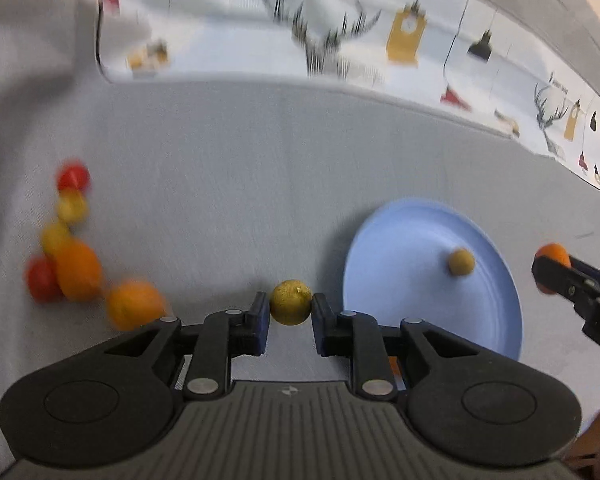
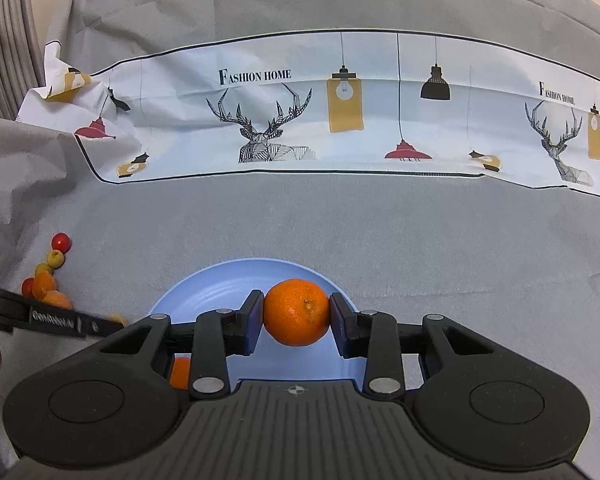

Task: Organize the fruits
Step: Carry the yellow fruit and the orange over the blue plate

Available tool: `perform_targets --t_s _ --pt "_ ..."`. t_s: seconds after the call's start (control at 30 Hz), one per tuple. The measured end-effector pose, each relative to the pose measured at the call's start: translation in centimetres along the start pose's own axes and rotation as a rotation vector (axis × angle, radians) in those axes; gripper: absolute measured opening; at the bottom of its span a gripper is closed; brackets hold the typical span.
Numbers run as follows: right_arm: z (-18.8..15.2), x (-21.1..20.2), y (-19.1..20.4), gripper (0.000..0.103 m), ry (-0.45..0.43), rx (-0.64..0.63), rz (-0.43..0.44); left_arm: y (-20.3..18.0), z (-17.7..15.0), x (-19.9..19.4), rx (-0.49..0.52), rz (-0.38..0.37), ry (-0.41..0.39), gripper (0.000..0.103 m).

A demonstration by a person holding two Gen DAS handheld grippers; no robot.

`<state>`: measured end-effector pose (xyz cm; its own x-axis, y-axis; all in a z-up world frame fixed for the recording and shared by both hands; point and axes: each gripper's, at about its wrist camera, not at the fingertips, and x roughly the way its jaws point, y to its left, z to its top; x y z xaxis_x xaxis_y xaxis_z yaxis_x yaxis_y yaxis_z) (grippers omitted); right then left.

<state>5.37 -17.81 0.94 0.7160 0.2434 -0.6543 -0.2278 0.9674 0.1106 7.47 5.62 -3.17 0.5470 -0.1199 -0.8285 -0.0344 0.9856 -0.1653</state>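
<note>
Left gripper [image 1: 291, 303] clamped a small golden-brown fruit [image 1: 291, 302], blue plate [image 1: 400, 248] at its 2 o'clock. Right gripper [image 2: 297, 313] clamped an orange [image 2: 297, 312] over that plate; fruit pile [image 2: 46, 276] at 9 o'clock.

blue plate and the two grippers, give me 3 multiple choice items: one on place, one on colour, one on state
1. Where does the small brownish-yellow fruit lie?
A. on the blue plate
B. on the printed cloth
C. in the fruit pile

2. What colour is the fruit in the right gripper?
A. red
B. green
C. orange

3. What state is the left gripper in?
A. wide open, empty
B. shut on a golden-yellow fruit
C. shut on the plate rim

Answers: 1 A, it rests inside the plate's rim in the left wrist view. 2 C, the mandarin between the fingers is plainly orange. 3 B, both fingers press the round fruit's sides.
</note>
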Motion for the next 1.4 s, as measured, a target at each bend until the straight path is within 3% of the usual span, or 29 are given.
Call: perform_targets --t_s 0.2,0.4,1.03,1.4 --pt "0.3 0.2 0.8 0.037 0.024 -0.036 -0.031 -1.5 0.4 -1.7 0.038 -0.059 -0.114 0.024" --pt "0.5 0.3 1.1 0.037 0.044 -0.044 -0.052 -4.1 0.1 -2.5 0.134 -0.115 -0.172 0.024" --pt "0.4 0.7 1.0 0.037 0.061 -0.025 -0.085 -5.7 -0.3 -1.8 0.183 -0.179 -0.149 0.024" --pt "0.4 0.9 1.0 0.037 0.079 -0.032 -0.086 -7.5 -0.9 -1.0 0.255 -0.171 -0.140 0.024"
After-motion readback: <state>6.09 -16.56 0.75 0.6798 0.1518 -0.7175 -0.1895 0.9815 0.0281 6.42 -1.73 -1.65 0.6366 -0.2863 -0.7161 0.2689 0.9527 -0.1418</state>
